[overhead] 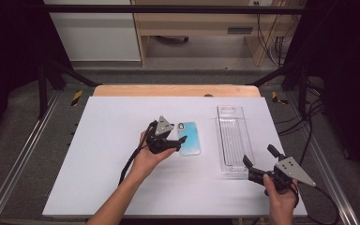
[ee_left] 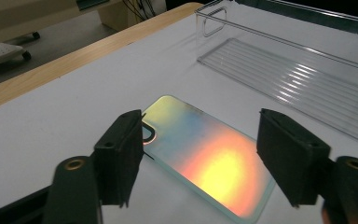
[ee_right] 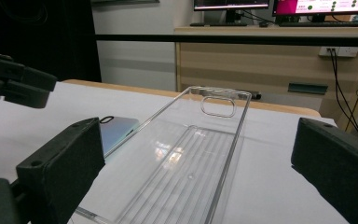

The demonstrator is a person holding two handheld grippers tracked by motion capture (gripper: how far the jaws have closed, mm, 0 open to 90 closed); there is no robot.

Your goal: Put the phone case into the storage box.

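A phone case (overhead: 189,138) with a blue-green sheen lies flat in the middle of the white table, camera cutout at its far end. My left gripper (overhead: 180,141) reaches over it from the left. In the left gripper view the case (ee_left: 205,158) lies between the parted jaws of that gripper (ee_left: 200,140), and neither pad clearly presses on it. A clear plastic tray (overhead: 232,138) lies empty to the right of the case. My right gripper (overhead: 258,157) hovers open at the tray's near end, and its own view looks along the tray (ee_right: 191,154) between its wide jaws (ee_right: 200,140).
The white sheet (overhead: 112,164) covers a wooden tabletop (overhead: 176,90) whose far edge shows. Metal rails (overhead: 18,159) run along both sides, with cables (overhead: 309,122) on the floor at the right. A wooden desk (ee_right: 261,60) stands beyond the table.
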